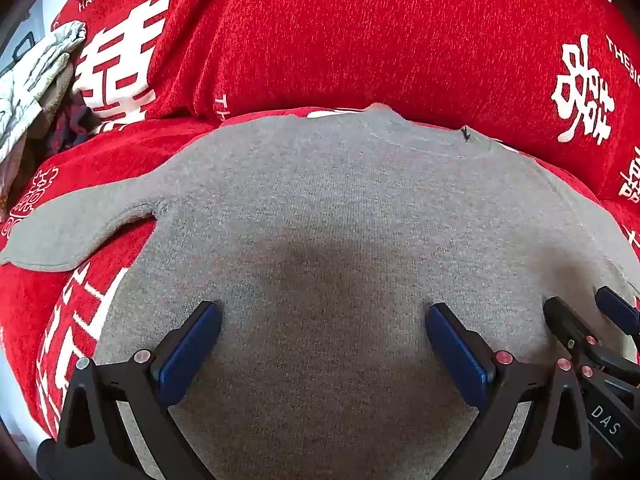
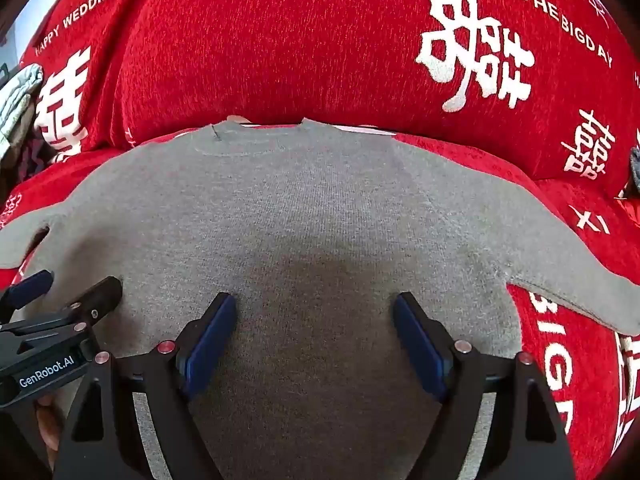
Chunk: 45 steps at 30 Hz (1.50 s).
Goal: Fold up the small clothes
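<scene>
A small grey knit sweater point(image 1: 320, 208) lies flat on a red sofa seat, collar toward the backrest, sleeves spread out to both sides; it also shows in the right wrist view point(image 2: 312, 208). My left gripper point(image 1: 323, 336) is open, low over the sweater's lower body, holding nothing. My right gripper point(image 2: 315, 328) is open beside it, also over the lower body. The right gripper shows at the right edge of the left wrist view point(image 1: 592, 320), and the left gripper shows at the left edge of the right wrist view point(image 2: 60, 292).
The red sofa cover point(image 1: 360, 40) has white characters and lettering; its backrest point(image 2: 280, 40) rises just behind the collar. A pile of other clothes point(image 1: 36, 92) lies at the far left of the seat.
</scene>
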Tool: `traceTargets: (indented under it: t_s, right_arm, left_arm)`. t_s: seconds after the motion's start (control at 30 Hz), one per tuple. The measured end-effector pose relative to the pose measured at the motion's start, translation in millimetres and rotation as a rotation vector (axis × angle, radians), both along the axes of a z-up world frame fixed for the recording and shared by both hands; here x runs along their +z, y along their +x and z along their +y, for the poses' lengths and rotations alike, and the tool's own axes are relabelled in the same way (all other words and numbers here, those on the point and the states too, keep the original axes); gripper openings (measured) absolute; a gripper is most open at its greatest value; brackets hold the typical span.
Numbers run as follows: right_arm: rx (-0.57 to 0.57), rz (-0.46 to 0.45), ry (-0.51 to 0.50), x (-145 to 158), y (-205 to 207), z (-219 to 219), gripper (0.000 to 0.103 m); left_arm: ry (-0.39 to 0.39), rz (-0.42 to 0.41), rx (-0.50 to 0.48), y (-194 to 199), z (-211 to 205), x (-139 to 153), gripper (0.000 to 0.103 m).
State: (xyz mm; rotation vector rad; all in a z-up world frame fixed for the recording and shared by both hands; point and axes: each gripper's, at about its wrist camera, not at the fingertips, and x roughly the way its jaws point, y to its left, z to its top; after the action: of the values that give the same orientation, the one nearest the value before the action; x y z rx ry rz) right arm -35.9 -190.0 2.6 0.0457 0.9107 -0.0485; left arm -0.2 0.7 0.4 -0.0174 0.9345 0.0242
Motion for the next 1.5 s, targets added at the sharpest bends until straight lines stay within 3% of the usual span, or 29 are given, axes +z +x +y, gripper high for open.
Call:
traceTargets:
  t_s: [1.17, 1.5]
  right_arm:
    - [0.007, 0.0, -0.001, -1, 1, -3, 0.084]
    - [0.018, 0.048, -0.014, -1, 12, -4, 0.088]
  left_arm:
    - [0.011, 0.005, 0.004, -1, -1, -1, 0.103]
    - [0.001, 0.069, 0.023, 10, 1, 3, 0.103]
